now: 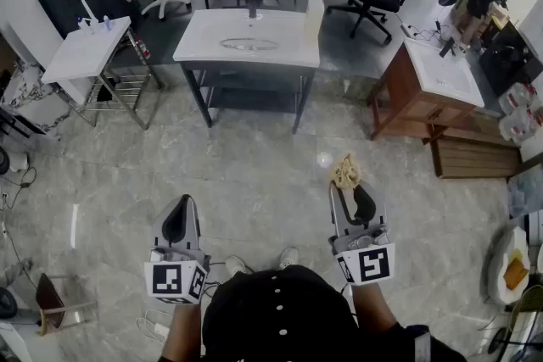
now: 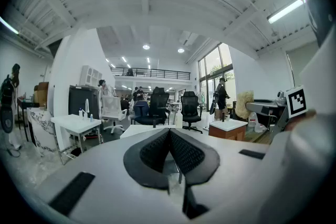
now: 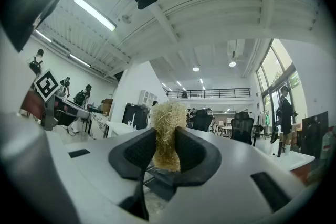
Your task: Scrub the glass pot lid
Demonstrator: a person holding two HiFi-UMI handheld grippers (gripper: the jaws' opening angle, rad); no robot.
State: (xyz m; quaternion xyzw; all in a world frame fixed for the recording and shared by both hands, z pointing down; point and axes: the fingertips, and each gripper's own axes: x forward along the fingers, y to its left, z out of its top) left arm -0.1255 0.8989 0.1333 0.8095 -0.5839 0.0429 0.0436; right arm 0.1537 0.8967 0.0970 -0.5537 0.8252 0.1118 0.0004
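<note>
Straw-coloured fibre scrubber (image 3: 167, 123) sits clamped in the right gripper (image 1: 346, 187); the left gripper (image 2: 169, 135) is closed, holding nothing.

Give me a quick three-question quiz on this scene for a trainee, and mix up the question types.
1. True or false: the left gripper is shut with nothing between its jaws.
2. Multiple choice: what is the right gripper holding? A) a tan fibrous scrubber B) a blue sponge C) a metal spoon
3. Fill the gap: in the head view, the white sink table stands ___ of both grippers, across open floor, touching neither.

Key: 1 true; 2 A; 3 ahead.
</note>
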